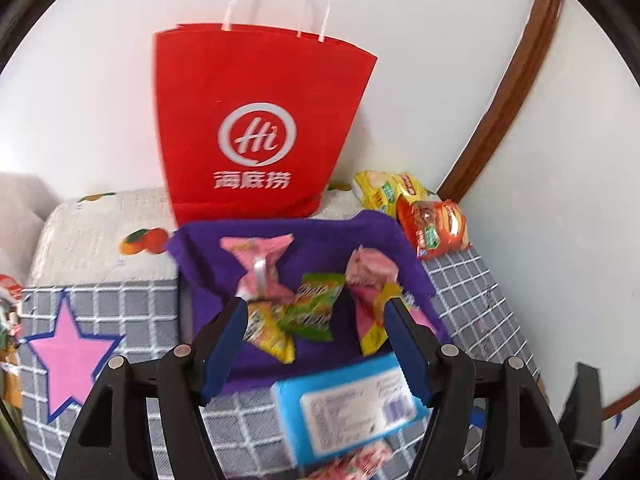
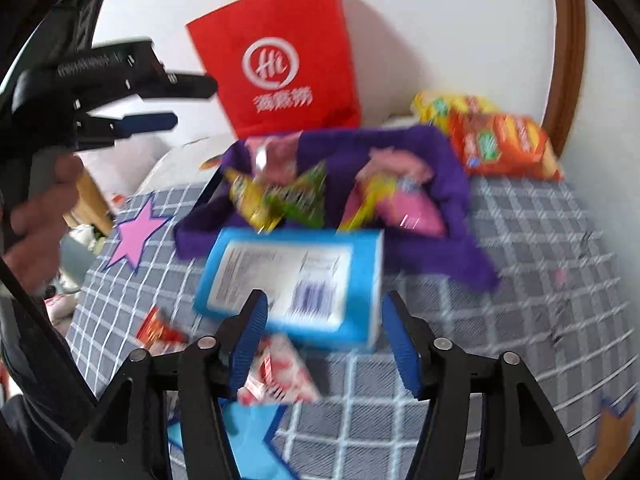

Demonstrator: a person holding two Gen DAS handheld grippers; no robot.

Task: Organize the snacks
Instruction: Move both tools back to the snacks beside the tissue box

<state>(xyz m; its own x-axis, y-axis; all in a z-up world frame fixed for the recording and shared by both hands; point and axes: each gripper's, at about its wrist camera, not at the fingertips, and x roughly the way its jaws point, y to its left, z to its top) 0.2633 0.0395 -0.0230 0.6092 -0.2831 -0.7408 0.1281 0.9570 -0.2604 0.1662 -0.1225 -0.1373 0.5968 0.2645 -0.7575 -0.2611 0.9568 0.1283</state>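
Note:
A purple cloth tray (image 1: 280, 228) (image 2: 440, 140) lies on the bed and holds two pink packets (image 1: 260, 256) (image 1: 370, 272), a green packet (image 1: 316, 300) and a yellow one (image 1: 272, 332). My left gripper (image 1: 314, 316) (image 2: 196, 102) hangs in the air above the tray's near side, open, with nothing between its fingers. A blue box (image 2: 292, 276) (image 1: 344, 404) lies label up just in front of the tray. My right gripper (image 2: 325, 300) stands open over the box's near edge, pads off it. A red-and-white packet (image 2: 280, 376) lies under that gripper.
A red paper bag (image 1: 256, 120) (image 2: 280, 60) stands against the wall behind the tray. Orange packs (image 2: 500, 144) and a yellow pack (image 2: 440, 106) lie at the back right. A small red packet (image 2: 160, 326) lies near the bed's left edge. A hand (image 2: 40, 208) holds the left gripper.

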